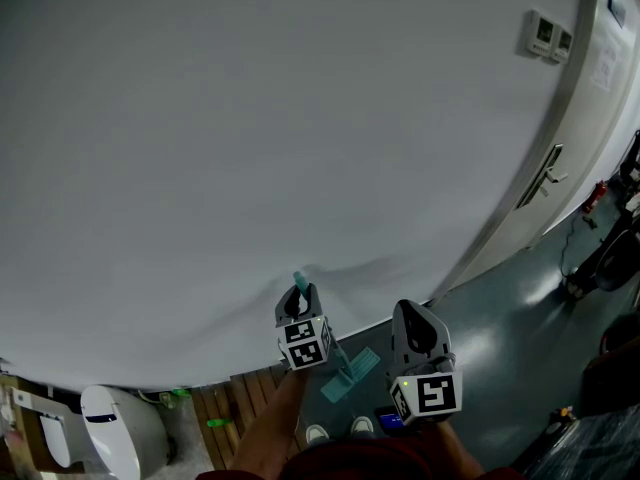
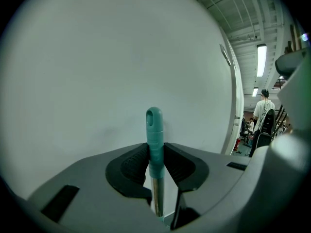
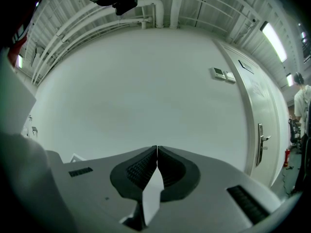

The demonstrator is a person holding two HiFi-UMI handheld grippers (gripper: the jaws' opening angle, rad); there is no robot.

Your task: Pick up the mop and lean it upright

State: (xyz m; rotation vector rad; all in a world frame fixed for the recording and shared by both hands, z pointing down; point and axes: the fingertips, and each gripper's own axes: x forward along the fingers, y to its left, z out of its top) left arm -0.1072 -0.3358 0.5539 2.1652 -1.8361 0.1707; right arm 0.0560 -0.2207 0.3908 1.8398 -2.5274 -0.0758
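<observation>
The mop stands nearly upright close to the white wall (image 1: 250, 118). Its teal handle tip (image 1: 298, 281) sticks up above my left gripper (image 1: 301, 304), and its teal mop head (image 1: 352, 374) rests on the floor below. In the left gripper view the teal grip (image 2: 154, 130) runs upright between the two pads, which press on it from both sides, with the metal shaft below. My right gripper (image 1: 414, 330) hovers to the right of the mop, apart from it. Its jaws meet, with nothing between them (image 3: 157, 152).
A grey door with a lever handle (image 1: 545, 175) is at the right, with wall switches (image 1: 549, 34) above it. A white appliance (image 1: 115, 428) and wooden slats (image 1: 235, 408) lie at lower left. A person (image 2: 265, 108) stands far off down the room.
</observation>
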